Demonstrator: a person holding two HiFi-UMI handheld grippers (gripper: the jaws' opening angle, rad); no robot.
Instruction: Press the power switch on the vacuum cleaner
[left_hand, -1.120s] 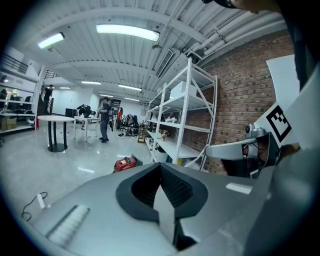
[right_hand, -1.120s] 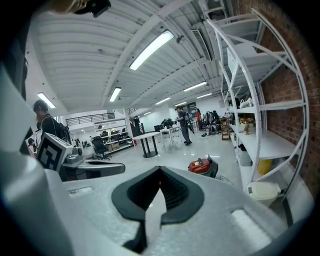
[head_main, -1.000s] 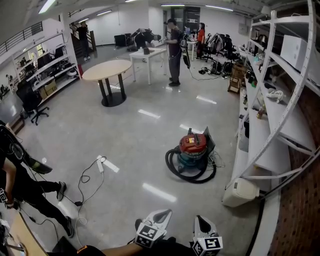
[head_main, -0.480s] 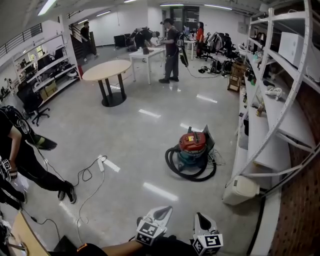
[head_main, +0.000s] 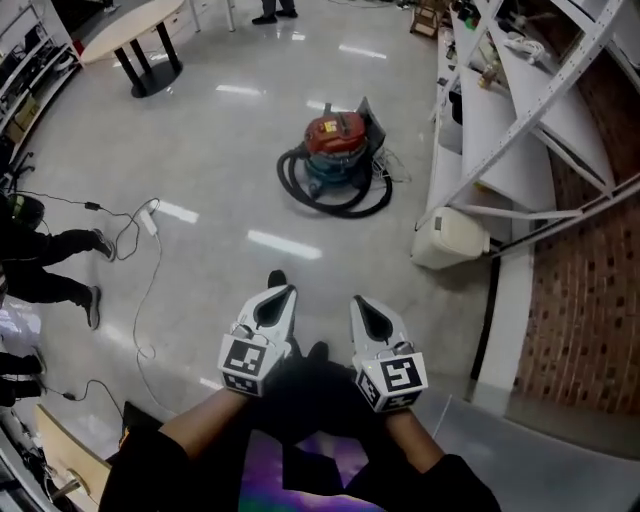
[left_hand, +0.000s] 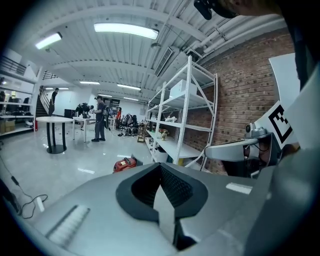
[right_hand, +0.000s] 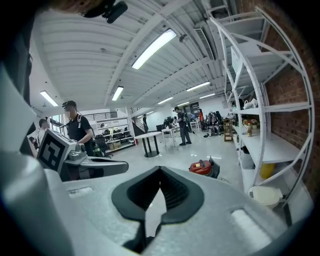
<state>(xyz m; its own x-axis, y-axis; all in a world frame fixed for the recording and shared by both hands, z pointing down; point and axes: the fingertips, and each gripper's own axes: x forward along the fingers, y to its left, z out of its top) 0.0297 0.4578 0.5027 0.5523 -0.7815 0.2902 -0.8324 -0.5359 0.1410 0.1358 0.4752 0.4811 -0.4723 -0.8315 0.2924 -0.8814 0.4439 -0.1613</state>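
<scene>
The vacuum cleaner (head_main: 335, 148) stands on the grey floor ahead of me, with a red lid, a teal body and a black hose coiled round its base. It shows small and far off in the left gripper view (left_hand: 124, 163) and in the right gripper view (right_hand: 202, 167). No switch can be made out at this distance. My left gripper (head_main: 284, 291) and right gripper (head_main: 359, 300) are held side by side low in the head view, well short of the vacuum and pointing toward it. Both have their jaws together at the tips, with nothing between them.
White shelving (head_main: 520, 130) runs along the right by a brick wall, with a white bin (head_main: 452, 238) at its foot, right of the vacuum. A power strip with a cable (head_main: 150, 215) lies on the floor at left, near a person's legs (head_main: 50, 245). A round table (head_main: 140, 30) stands far left.
The head view has tilted down and come closer: the vacuum now sits nearer and higher in the frame. Both grippers have risen further into view, still side by side and shut.
</scene>
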